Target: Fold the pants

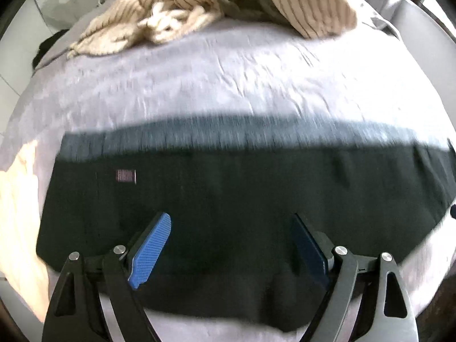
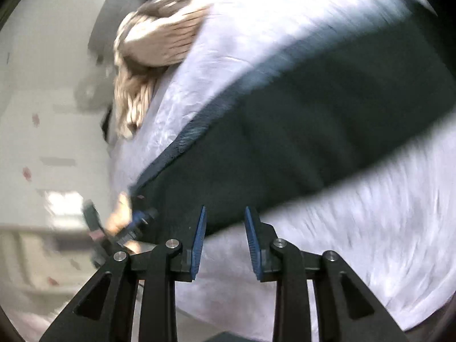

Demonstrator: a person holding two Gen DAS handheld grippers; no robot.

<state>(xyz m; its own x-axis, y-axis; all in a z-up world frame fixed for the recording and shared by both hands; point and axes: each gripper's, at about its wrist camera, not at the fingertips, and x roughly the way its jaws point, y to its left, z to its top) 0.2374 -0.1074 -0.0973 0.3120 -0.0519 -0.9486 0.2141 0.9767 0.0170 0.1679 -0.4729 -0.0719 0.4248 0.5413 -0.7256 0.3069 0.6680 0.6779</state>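
Pants [image 1: 242, 199] flat on grey bedspread [image 1: 228, 85]

My pants [image 1: 228, 199] are matt dark knit cloth on the crinkled lilac bedsheet [image 1: 228, 85]; beyond them, a ribbed beige fabric heap [image 1: 171, 8].

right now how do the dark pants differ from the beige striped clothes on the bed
The dark pants lie spread flat in a long band across the bed; the beige striped clothes sit crumpled in a heap. The pants are plain and near black with one small label; the clothes are light with darker stripes. The pants lie right under the left gripper; the clothes are at the bed's far edge. Both rest on the same grey cover.
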